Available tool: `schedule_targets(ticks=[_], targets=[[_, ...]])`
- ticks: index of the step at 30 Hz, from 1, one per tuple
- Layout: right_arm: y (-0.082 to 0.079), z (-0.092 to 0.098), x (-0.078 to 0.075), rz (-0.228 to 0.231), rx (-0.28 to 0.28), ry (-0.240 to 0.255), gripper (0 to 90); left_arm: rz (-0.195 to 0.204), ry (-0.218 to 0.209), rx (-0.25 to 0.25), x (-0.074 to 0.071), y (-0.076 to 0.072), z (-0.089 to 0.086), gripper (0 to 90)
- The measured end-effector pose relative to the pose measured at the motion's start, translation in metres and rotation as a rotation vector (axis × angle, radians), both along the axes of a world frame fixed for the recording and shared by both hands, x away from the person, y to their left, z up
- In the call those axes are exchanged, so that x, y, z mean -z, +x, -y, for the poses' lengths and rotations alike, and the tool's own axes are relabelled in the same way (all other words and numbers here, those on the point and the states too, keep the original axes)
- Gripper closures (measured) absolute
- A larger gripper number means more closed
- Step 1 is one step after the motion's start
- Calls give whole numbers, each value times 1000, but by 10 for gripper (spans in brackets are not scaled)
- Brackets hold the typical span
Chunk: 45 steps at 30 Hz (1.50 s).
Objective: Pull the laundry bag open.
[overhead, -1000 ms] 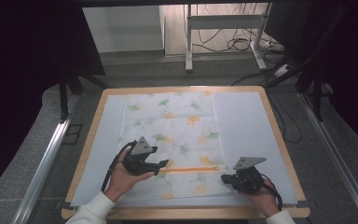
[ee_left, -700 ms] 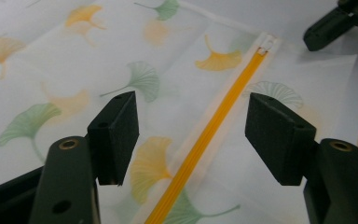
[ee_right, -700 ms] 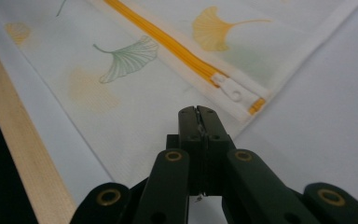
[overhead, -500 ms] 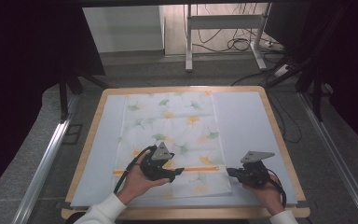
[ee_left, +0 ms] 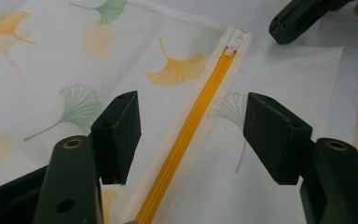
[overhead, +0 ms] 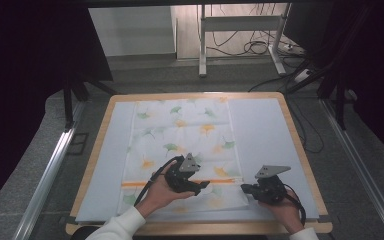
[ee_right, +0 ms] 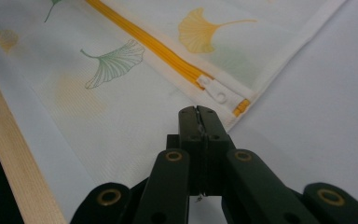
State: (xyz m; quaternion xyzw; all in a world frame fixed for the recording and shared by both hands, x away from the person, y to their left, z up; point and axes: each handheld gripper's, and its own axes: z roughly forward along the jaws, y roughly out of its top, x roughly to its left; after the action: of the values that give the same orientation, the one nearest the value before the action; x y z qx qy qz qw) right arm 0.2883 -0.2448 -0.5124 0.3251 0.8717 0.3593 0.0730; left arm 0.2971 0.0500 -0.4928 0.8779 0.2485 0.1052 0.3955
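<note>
My left gripper (ee_left: 191, 135) spread wide, orange zipper (ee_left: 191, 135) running between pads, untouched. Mesh bag (overhead: 180, 145) flat on table (overhead: 300, 150) (ginkgo print). My right gripper (ee_right: 198, 112) pressed together, tips on bag's edge just beside white zipper pull (ee_right: 216, 93).

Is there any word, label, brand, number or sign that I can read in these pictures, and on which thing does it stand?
None: no readable text stands on anything here.
Mesh zipper bag: ginkgo leaf prints, no words.
White zipper pull: plain, no brand visible.
Orange zipper: no marking.
Left claw and right claw: black, no label visible.
</note>
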Motion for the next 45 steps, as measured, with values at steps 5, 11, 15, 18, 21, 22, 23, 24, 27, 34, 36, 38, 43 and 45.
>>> schedule_targets(ticks=[5, 11, 15, 18, 21, 22, 23, 24, 27, 34, 36, 38, 43, 45], targets=[[-1, -5, 3, -7, -8, -17, 891, -13, 3, 18, 0, 8, 15, 376], [-1, -7, 6, -5, -20, -28, 891, -21, 11, 44, -1, 20, 40, 402], [-1, -7, 7, -17, -22, -27, 891, -30, 6, 66, 2, 25, 54, 426], [-2, -7, 7, -18, -23, -25, 891, -41, 3, 70, 5, 28, 61, 434], [-3, -7, 7, -15, -22, -23, 891, -56, -9, 75, 7, 31, 65, 437], [-2, -6, 7, -17, -23, -22, 892, -63, -16, 83, 7, 32, 66, 437], [-2, -6, 7, -17, -23, -22, 892, -69, -28, 91, 7, 32, 68, 434], [-2, -6, 7, -16, -23, -22, 891, -73, -30, 97, 7, 33, 68, 432], [-2, -6, 8, -15, -21, -19, 892, -74, -32, 99, 8, 35, 72, 435], [-2, -6, 8, -12, -21, -15, 892, -61, 4, 111, 4, 38, 81, 446], [-2, -6, 8, -15, -22, -12, 892, -55, 10, 114, 4, 39, 82, 453], [-2, -6, 9, -16, -22, -11, 892, -53, 15, 114, 4, 39, 84, 461], [-2, -6, 9, -15, -21, -10, 892, -51, 39, 126, 9, 42, 91, 495], [-2, -6, 9, -20, -20, -8, 892, -52, 50, 142, 12, 43, 94, 503]])
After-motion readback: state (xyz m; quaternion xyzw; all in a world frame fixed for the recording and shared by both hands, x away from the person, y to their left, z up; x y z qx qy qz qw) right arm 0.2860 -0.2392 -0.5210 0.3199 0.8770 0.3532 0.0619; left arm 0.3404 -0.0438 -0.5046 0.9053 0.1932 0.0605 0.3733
